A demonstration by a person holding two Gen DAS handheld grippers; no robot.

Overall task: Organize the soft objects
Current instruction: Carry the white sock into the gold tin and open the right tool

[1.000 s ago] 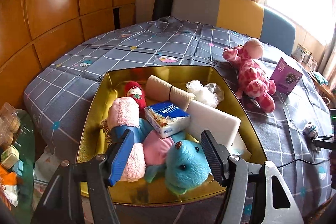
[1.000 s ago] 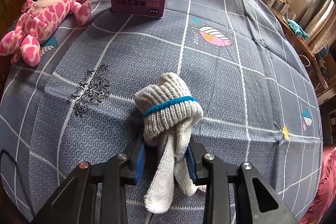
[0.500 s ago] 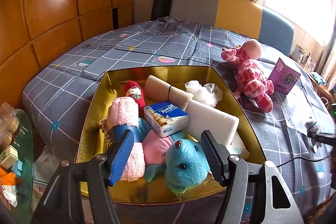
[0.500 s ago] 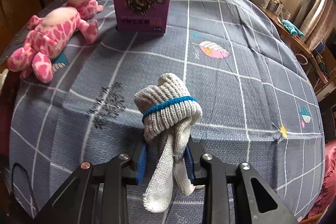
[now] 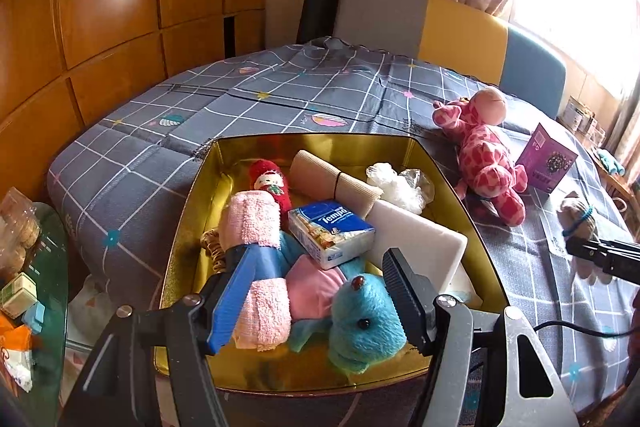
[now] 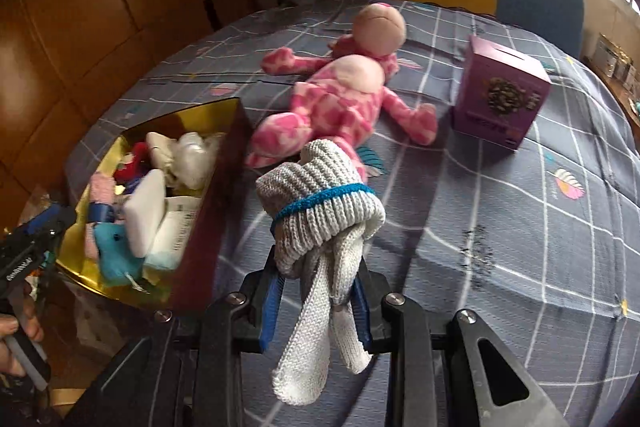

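My right gripper (image 6: pixel 316 303) is shut on a rolled grey-white knitted glove (image 6: pixel 320 195) with a blue band, held above the quilt, just right of the gold box (image 6: pixel 208 219). The left wrist view shows that glove (image 5: pixel 578 217) at the far right. My left gripper (image 5: pixel 320 255) stands open over the near end of the gold box (image 5: pixel 192 187), above a pink towel (image 5: pixel 256 223) and a blue plush (image 5: pixel 364 319), gripping nothing. A pink spotted giraffe plush (image 6: pixel 340 99) lies on the quilt behind the glove.
The box also holds a tissue pack (image 5: pixel 330 231), a white foam block (image 5: pixel 416 243), a red doll (image 5: pixel 268 179), a beige roll and a plastic bag. A purple carton (image 6: pixel 500 99) stands right of the giraffe. A glass side table with clutter (image 5: pixel 24 287) sits at the left.
My right gripper has risen and swung left with the glove, so the gold box and the giraffe now lie ahead of it. The left gripper has stayed still.
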